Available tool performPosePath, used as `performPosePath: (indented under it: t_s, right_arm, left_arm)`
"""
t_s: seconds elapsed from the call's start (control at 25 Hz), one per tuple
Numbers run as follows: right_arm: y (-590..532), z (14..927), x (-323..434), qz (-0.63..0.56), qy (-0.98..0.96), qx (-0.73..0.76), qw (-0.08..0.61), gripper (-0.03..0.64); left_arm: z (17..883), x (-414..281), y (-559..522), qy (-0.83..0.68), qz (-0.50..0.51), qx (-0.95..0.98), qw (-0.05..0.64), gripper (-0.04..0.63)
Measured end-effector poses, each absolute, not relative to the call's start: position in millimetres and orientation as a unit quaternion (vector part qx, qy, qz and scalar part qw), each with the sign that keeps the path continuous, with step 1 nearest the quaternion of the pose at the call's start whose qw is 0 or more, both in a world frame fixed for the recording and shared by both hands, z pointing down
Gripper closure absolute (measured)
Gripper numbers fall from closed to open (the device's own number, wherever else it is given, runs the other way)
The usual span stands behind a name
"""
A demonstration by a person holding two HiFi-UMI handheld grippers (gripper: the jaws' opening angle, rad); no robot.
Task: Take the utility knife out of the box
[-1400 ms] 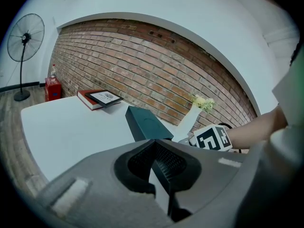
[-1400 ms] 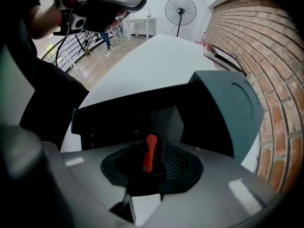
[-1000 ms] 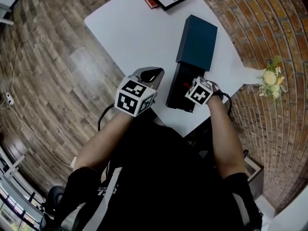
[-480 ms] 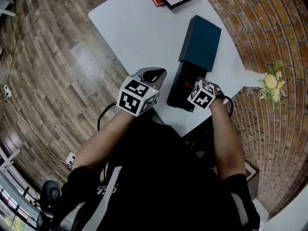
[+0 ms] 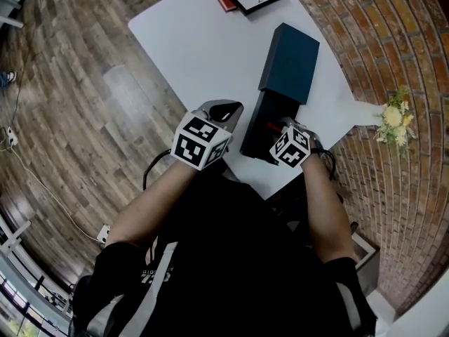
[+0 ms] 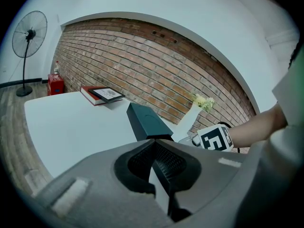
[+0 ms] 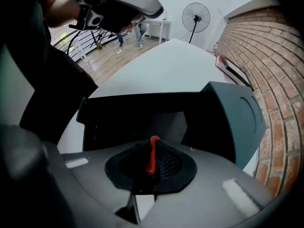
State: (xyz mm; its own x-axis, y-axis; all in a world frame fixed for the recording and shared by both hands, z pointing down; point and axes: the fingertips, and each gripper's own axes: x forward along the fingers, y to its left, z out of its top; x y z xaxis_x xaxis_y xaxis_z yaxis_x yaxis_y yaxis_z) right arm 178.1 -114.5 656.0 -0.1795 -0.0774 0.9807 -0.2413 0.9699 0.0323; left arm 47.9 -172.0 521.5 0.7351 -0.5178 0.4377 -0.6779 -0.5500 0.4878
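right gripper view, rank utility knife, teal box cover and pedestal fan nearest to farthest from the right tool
1. utility knife: between the jaws of the right tool, which have just been closing.
2. teal box cover: right, over the box.
3. pedestal fan: far back, beyond the table.

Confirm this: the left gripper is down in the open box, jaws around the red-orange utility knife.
Wrong gripper. The right gripper view shows the right gripper down in the open box; its jaws have just been closing and pinch the red-orange utility knife. The left gripper view shows the left gripper shut on nothing, outside the box.
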Motion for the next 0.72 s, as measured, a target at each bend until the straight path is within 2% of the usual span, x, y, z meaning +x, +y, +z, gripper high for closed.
performPosePath:
  t_s: [0.04,0.16,0.56,0.6,0.72]
  right_arm:
    - [-115.8,653.2,177.6,0.069,-0.769,0.112,0.626,0.593]
    - [-117.1,646.4,176.6,0.082,-0.776,0.127,0.612,0.615]
    - [-114.9,646.0,178.5,0.076,-0.773,0.137,0.615,0.615]
    - [-114.9,645.7,180.1,0.071,-0.768,0.133,0.622,0.603]
    - [-109.8,654.6,184.7,0.069,-0.751,0.106,0.649,0.507]
  left_arm:
    - [521.3,49.3,-172.2,-0.341,0.123,0.873,0.328,0.588]
    - [522.6,53.6,-171.6,-0.333,0.129,0.874,0.330,0.588]
    - [525.2,58.2,-170.7,-0.323,0.136,0.876,0.330,0.588]
    - [525.6,57.3,-170.7,-0.323,0.137,0.876,0.331,0.588]
    - [527.8,56.0,-171.3,-0.324,0.138,0.875,0.332,0.588]
